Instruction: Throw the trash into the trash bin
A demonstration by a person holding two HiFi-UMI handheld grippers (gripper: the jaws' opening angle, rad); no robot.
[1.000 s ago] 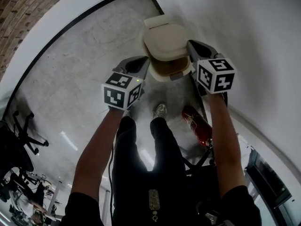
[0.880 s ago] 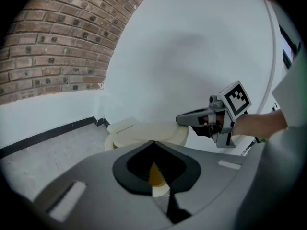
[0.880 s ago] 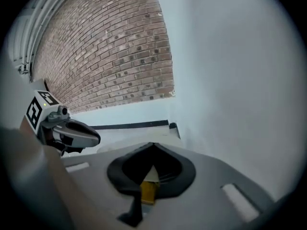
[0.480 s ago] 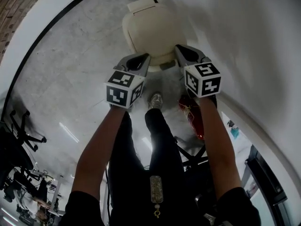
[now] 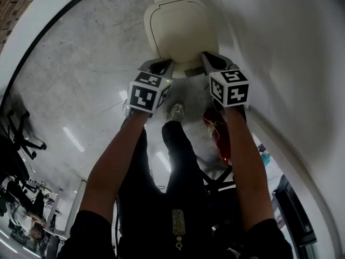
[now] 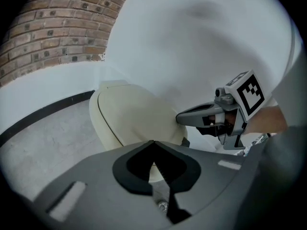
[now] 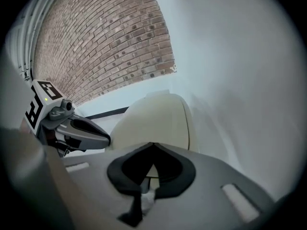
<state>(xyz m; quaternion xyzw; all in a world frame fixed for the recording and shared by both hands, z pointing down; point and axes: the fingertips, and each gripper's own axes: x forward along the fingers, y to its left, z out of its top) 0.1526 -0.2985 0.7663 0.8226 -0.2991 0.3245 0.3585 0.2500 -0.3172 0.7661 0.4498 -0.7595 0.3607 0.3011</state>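
A cream trash bin (image 5: 180, 28) stands on the grey floor against the white wall, its lid lying flat and closed. It also fills the middle of the left gripper view (image 6: 129, 116) and the right gripper view (image 7: 153, 121). My left gripper (image 5: 161, 66) hangs just before the bin's near left edge, jaws shut with nothing seen between them (image 6: 153, 143). My right gripper (image 5: 210, 58) is at the near right edge, also shut and empty (image 7: 152, 145). Each gripper shows in the other's view: the right (image 6: 180, 119), the left (image 7: 106, 140). No trash is in sight.
A red fire extinguisher (image 5: 215, 128) lies on the floor by the wall, right of my shoe (image 5: 175, 112). A white wall (image 5: 280, 47) runs along the right, a brick wall (image 7: 105, 47) behind the bin. Office chairs (image 5: 16, 144) stand far left.
The bin's lid, ajar a second ago with a dark inside showing, now lies shut. Both grippers have sunk lower toward the bin's near edge.
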